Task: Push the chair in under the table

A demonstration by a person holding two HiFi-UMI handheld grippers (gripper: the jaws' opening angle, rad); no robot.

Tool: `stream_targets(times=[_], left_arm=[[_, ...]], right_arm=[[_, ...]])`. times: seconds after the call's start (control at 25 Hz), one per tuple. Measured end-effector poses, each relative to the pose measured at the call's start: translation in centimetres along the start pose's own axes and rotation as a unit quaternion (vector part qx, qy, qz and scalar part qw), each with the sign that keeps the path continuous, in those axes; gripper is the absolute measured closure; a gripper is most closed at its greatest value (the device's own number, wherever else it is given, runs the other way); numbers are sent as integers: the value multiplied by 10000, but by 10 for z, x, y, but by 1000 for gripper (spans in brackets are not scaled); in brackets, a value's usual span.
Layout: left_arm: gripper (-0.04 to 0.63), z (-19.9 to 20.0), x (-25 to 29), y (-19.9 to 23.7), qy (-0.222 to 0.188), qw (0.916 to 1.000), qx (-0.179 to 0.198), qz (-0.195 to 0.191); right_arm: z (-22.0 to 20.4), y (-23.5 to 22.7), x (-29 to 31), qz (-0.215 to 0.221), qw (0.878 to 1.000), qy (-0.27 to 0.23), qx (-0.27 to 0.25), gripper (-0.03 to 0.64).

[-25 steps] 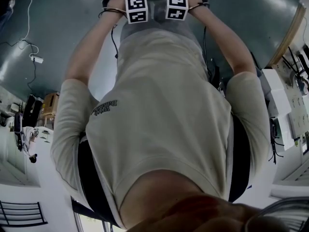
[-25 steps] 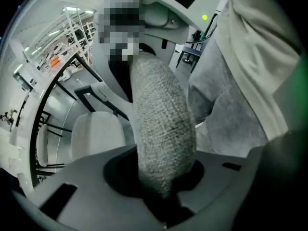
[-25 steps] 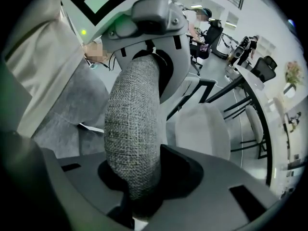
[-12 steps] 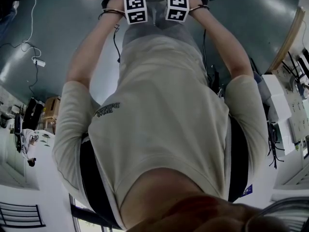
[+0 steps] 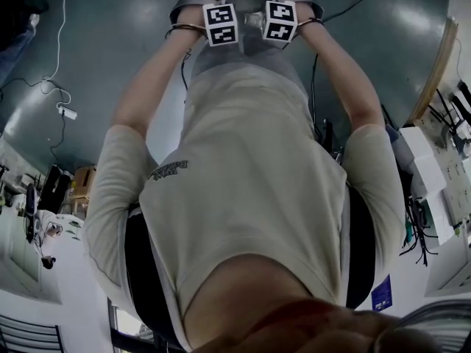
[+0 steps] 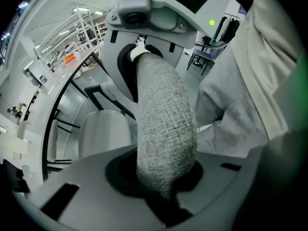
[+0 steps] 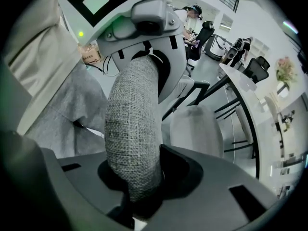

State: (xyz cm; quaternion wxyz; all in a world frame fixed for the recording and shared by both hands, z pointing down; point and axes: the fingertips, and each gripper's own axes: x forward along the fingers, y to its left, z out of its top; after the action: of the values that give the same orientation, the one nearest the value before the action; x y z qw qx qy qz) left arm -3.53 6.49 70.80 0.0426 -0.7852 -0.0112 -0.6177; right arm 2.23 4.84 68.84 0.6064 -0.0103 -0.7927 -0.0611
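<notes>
Your left gripper jaws pinch the grey woven-fabric padded top edge of the chair back, and they've just been closing on it. Your right gripper jaws clamp the same edge, just beside the left. Below, the chair's pale grey seat sits near the black frame of the white counter. Can't tell if the seat is under the counter.

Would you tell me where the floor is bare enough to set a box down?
Bare floor lies beside the person's left arm, above the white power strip, and again between the right arm and the wooden board edge. The right side, with white boxes and black cables, is crowded.
</notes>
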Motion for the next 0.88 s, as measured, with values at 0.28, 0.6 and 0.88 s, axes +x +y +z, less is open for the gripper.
stream_targets(times=[0.28, 0.6, 0.88], left_arm=[[522, 1, 5, 45, -15, 10000, 10, 49], [522, -6, 4, 93, 46, 9998, 181, 35], [522, -17, 1, 136, 36, 9999, 154, 31]], right_arm=[[-10, -46, 4, -243, 9997, 59, -50, 491], [-12, -91, 4, -320, 9995, -36, 40, 492], [-9, -136, 6, -228, 9997, -81, -61, 495]])
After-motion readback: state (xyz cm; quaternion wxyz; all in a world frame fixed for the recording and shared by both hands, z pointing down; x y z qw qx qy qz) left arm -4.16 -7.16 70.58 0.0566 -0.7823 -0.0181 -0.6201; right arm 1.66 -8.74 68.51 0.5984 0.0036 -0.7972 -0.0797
